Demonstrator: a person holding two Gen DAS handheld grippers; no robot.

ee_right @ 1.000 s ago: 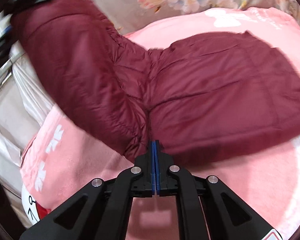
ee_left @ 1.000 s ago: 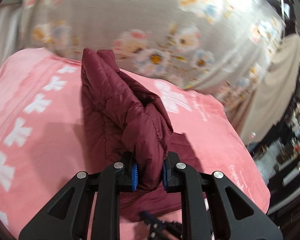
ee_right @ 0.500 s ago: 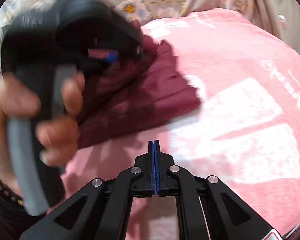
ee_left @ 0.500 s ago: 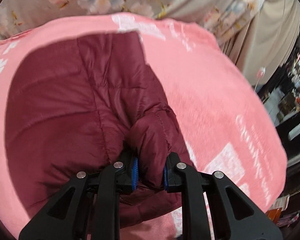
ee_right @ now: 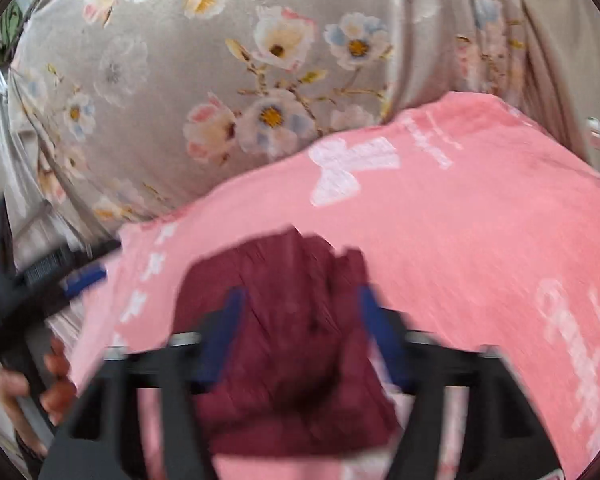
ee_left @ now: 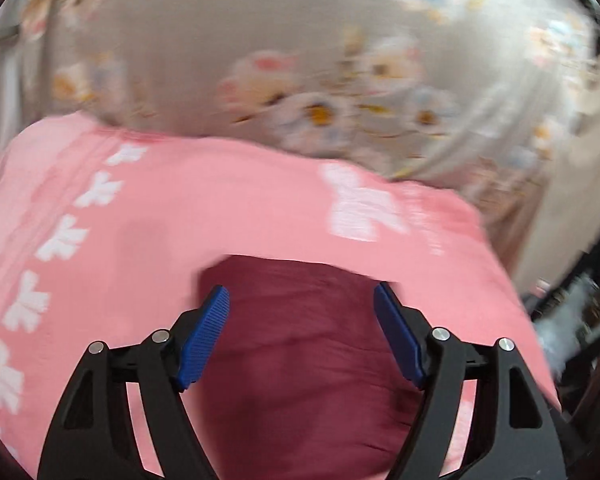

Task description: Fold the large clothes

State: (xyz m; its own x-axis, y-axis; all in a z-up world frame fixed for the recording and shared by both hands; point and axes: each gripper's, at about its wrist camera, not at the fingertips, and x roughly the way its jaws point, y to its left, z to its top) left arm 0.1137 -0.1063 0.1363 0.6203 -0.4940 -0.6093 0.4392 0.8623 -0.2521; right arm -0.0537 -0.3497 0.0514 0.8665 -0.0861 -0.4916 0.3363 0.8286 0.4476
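A dark red quilted jacket lies folded into a compact bundle on the pink blanket. My left gripper is open and empty, its blue pads spread above the bundle. In the right wrist view the same jacket sits low in the middle. My right gripper is open above it, blurred by motion. The left gripper with the hand holding it shows at the left edge of that view.
The pink blanket with white bows and lettering covers the bed. A grey floral curtain hangs behind it. A beige curtain and cluttered dark furniture stand to the right of the bed.
My left gripper let go of the jacket and opened wide, then pulled back. My right gripper went from shut to open. The jacket now lies as a folded bundle.
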